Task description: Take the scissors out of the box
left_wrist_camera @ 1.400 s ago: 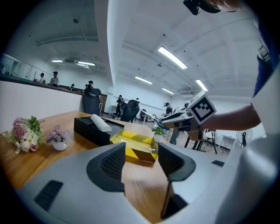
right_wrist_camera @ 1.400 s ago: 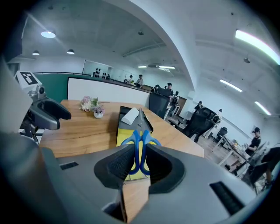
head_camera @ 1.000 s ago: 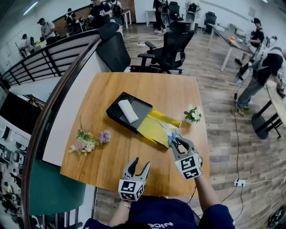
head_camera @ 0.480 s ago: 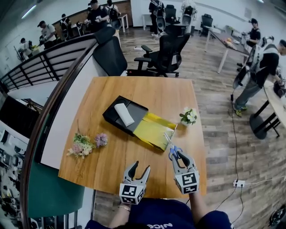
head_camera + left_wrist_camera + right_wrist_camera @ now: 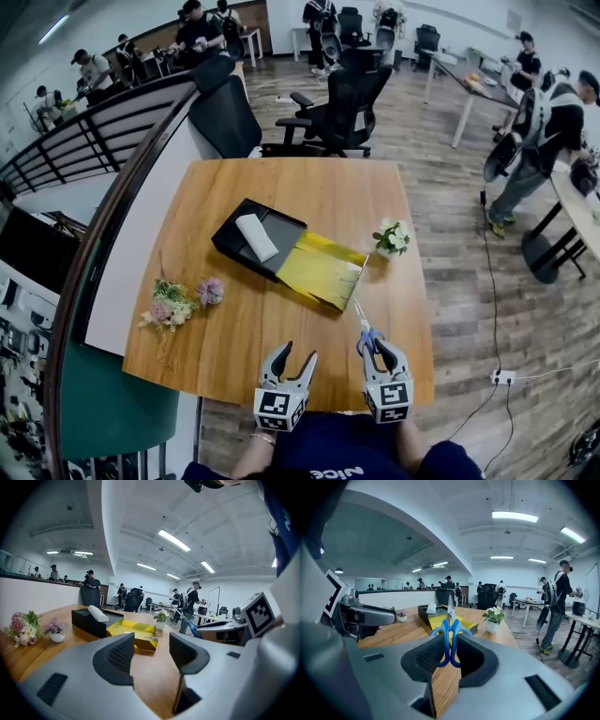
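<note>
Blue-handled scissors (image 5: 450, 634) sit upright between the jaws of my right gripper (image 5: 376, 348), which is shut on their handles; the blades (image 5: 359, 312) point away toward the box. The yellow box (image 5: 322, 269) lies open on the wooden table (image 5: 309, 187), its black lid (image 5: 258, 236) beside it with a white roll (image 5: 255, 236) inside. My right gripper hovers over the table's near right part, short of the box. My left gripper (image 5: 289, 362) stands open and empty by the near edge, left of the right one.
A small pot of white flowers (image 5: 391, 238) stands right of the box. A pink and green bouquet (image 5: 169, 305) and a small purple flower pot (image 5: 209, 291) lie at the table's left. Office chairs (image 5: 342, 98) stand beyond the far edge; people stand farther off.
My right gripper has drawn the scissors back from the yellow box toward the near edge and rolled them upright. The left gripper has shifted slightly.
</note>
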The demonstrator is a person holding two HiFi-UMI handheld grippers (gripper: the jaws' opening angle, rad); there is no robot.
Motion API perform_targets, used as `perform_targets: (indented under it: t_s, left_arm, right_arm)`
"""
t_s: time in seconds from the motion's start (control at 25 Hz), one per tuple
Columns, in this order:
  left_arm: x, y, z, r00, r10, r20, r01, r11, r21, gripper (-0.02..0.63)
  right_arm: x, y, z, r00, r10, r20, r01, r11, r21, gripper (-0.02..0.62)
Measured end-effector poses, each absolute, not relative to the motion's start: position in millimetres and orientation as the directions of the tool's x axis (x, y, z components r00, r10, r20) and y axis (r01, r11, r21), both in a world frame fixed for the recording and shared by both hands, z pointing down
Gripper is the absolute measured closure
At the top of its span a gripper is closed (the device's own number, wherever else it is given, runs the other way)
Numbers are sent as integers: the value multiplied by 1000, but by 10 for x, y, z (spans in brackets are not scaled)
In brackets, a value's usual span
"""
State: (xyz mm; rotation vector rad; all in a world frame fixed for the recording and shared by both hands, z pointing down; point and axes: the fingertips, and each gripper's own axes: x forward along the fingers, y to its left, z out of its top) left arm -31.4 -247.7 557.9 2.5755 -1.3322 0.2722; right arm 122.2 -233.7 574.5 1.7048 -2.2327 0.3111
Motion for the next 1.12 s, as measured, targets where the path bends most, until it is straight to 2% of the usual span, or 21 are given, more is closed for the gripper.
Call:
perform_targets:
  t_s: [0.36, 0.8, 1.12]
  left_arm:
    - [-301, -2460, 5584, 590, -761, 269, -806, -574, 144, 388]
    - [-295, -2446, 5575, 599, -759, 257, -800, -579, 154, 599]
    - [-263, -2480, 5612, 621, -733, 277, -782, -602, 159, 603]
  right_arm:
    - [1196, -2354, 5637, -249, -904, 346, -960, 278, 34, 500]
    - [1121, -2396, 5607, -279, -898, 340, -951, 308, 36, 500]
    - [1155, -2469, 5564, -299, -896, 329, -949, 316, -2, 502]
